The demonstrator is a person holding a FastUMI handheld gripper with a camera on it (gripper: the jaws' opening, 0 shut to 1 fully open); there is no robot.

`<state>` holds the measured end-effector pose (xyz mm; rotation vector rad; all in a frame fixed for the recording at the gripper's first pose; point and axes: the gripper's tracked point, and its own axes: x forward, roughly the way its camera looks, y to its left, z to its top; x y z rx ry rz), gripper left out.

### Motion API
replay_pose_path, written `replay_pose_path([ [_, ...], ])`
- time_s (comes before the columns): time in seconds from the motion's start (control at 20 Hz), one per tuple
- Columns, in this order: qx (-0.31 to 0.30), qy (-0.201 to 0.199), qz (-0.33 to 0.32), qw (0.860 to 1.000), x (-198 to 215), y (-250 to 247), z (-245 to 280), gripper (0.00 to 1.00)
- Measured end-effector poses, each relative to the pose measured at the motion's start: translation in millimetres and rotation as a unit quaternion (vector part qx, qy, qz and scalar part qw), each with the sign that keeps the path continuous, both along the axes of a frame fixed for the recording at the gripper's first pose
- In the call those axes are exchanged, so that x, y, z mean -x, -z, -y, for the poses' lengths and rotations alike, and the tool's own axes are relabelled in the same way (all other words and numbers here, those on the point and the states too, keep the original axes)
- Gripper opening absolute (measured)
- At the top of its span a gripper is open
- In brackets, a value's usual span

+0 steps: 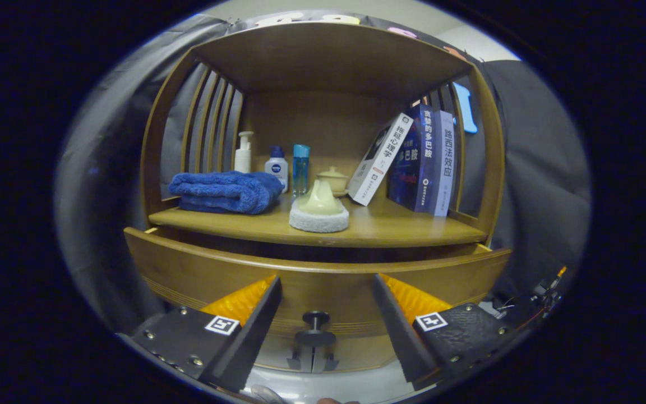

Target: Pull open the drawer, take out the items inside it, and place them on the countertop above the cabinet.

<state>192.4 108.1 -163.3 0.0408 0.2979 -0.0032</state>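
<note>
A wooden cabinet stands ahead of me, with a drawer (199, 269) whose front is pulled out a little from under the countertop (401, 227). A dark round knob (315, 328) sticks out of the drawer front, low and centred. My gripper (326, 286) is open, its two fingers wide apart on either side of the knob and touching nothing. The inside of the drawer is hidden behind its front panel.
On the countertop lie a folded blue towel (225, 192), three bottles (276, 166) at the back, a cream scrubber on a white pad (319, 210), a small lidded pot (333, 178) and three leaning books (418, 160). A wooden shelf roof (328, 53) spans above.
</note>
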Motion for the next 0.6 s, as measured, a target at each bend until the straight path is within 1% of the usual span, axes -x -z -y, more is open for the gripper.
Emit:
replay_pose_path([
  [0.6,0.001,-0.001,-0.001,1.000,-29,4,-1,0.99],
])
